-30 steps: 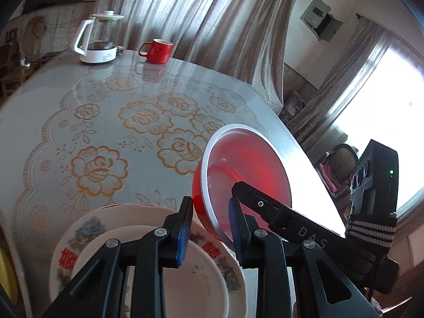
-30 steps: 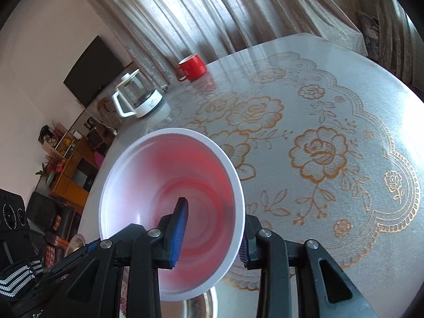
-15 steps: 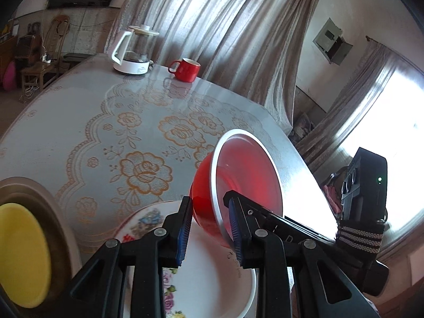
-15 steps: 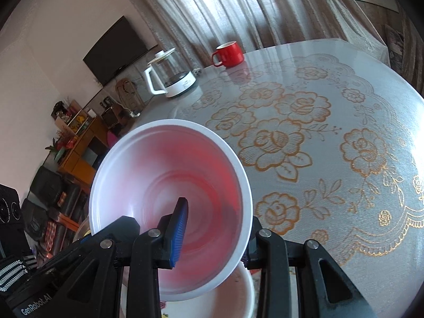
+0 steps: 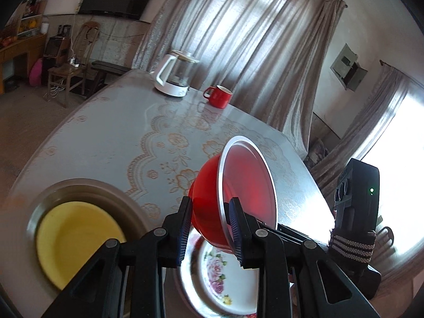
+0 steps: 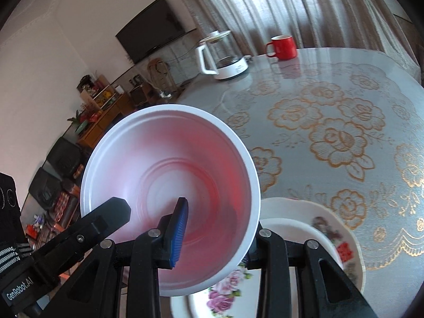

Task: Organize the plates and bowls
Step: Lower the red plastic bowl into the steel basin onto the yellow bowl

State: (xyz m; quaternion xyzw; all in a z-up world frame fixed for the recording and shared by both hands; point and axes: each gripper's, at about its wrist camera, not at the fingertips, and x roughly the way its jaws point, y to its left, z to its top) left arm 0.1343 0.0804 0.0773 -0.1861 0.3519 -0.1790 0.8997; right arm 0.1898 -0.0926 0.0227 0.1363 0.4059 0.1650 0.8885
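Red bowl (image 5: 212, 198), seen from the left wrist: it hangs tilted on its side in the air, mouth turned to the right of the picture, over a flowered plate (image 5: 220, 278) at the near edge of the counter (image 5: 106, 137). The left tool (image 5: 209, 233) is pinching the bowl's wall near the rim, one blue pad on the red outside and the other inside. To the left sits a yellow bowl (image 5: 74, 238) nested in a metal dish (image 5: 79, 185). A kettle (image 5: 175, 76) and a red mug (image 5: 218, 95) stand well apart at the far side.

From the right wrist, the bowl's pale inside fills the middle. The right tool (image 6: 217, 228) is clamped on the wall at the low edge, one pad inside and the other finger behind the rim. The left tool's finger touches the rim at the left. Below and to the right lie stacked flowered plates (image 6: 331, 228).

My judgement is that the bowl is on its way to a stack, probably the yellow one. The risks come from two narrow grips on a thin, slick wall. If the hands drift apart or twist unevenly, the rim could slip from a pad and the bowl could drop onto the plates. Set down this steeply tilted, it could land on its edge, roll off the near side, or seat crookedly.
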